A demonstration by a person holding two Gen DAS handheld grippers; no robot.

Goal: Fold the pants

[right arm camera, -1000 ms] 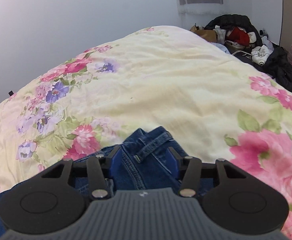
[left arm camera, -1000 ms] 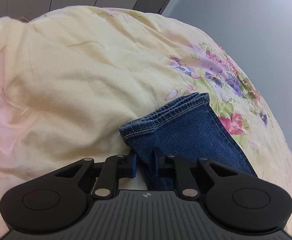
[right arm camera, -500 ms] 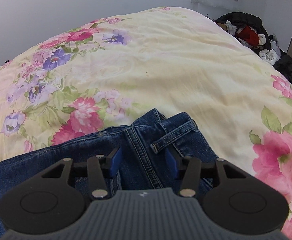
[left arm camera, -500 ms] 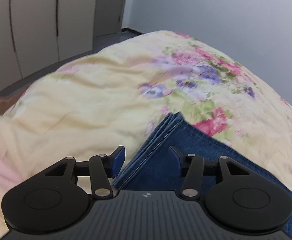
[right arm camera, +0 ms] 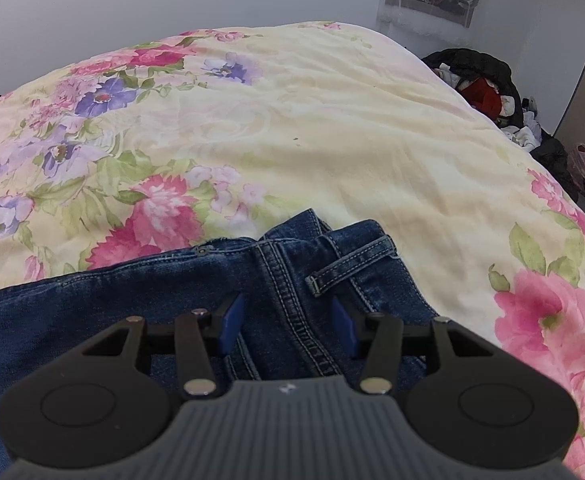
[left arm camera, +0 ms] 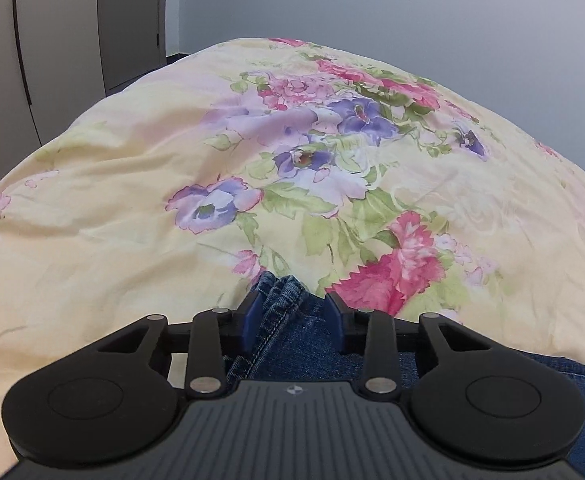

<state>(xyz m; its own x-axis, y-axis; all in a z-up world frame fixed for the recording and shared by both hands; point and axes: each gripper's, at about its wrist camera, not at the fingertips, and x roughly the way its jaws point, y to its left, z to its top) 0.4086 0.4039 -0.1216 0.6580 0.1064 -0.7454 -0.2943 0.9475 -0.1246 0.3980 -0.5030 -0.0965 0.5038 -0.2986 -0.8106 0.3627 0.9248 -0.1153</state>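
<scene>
Left gripper [left arm camera: 292, 322], jaws just closing around the jeans [left arm camera: 288, 320] hem edge between its half-open fingers; long axis runs back toward the open, empty right gripper [right arm camera: 288, 322].

left wrist: close, steeply down | right wrist: same | shared: jeans [left arm camera: 304, 340], bedspread [right arm camera: 332, 128]

item: two wrist fisheye views, soft even daylight, no glare.

i read flat, diffuse light on the floral bedspread [left arm camera: 132, 208]; shadows are faint, a soft dark band only under each gripper body and in the quilt's creases. strong barrel distortion bows the bed edge and the wardrobe doors [left arm camera: 64, 32], with black vignette at the corners. the jeans [right arm camera: 92, 312] stitching is sharp in the right view; the left view is slightly soft, and the clothes pile [right arm camera: 488, 92] is hazy.
</scene>
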